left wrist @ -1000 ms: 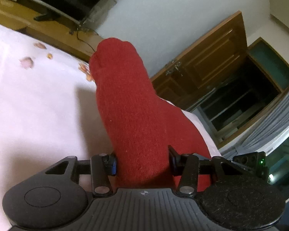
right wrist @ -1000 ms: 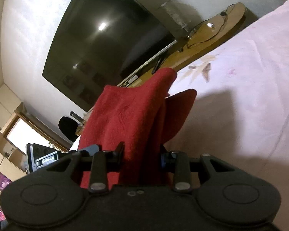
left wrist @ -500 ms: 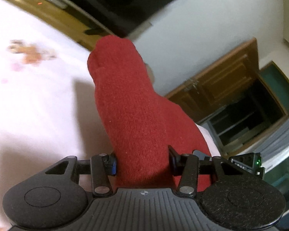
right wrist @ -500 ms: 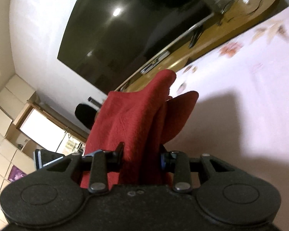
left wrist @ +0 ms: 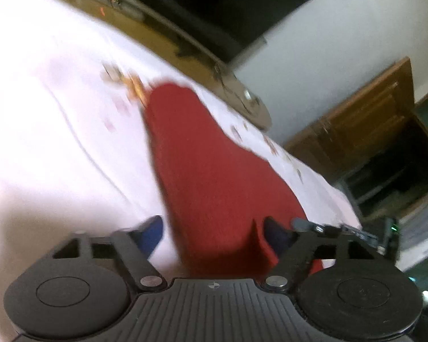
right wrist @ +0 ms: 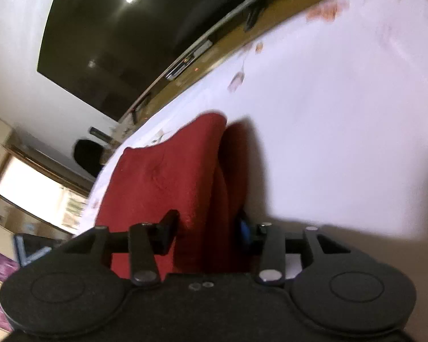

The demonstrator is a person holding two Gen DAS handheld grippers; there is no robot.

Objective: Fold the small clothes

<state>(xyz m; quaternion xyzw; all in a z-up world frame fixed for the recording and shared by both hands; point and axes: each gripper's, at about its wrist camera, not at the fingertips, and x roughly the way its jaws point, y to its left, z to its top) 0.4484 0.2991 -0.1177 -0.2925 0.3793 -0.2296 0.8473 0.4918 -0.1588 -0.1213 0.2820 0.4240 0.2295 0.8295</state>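
Note:
A red knit garment (left wrist: 214,176) lies bunched on the white bed sheet (left wrist: 57,142), stretching away from the fingers. My left gripper (left wrist: 212,226) straddles its near end with jaws opening; a strip of sheet shows between the blue left pad (left wrist: 152,228) and the cloth, so the cloth is loose there. In the right wrist view the same garment (right wrist: 168,176) stands in folded layers between the fingers of my right gripper (right wrist: 207,222). Its jaws are opening too, though the cloth still fills the gap and touches both pads.
The floral-printed sheet (right wrist: 342,142) spreads wide around the garment. Behind the bed runs a low wooden bench (left wrist: 162,37) under a large dark television (right wrist: 128,28). A wooden door (left wrist: 356,119) and a dark doorway stand to the right.
Both grippers have swept across and down, laying the red garment onto the sheet. The left fingers have spread well apart and let go of the cloth; the right fingers have widened a little.

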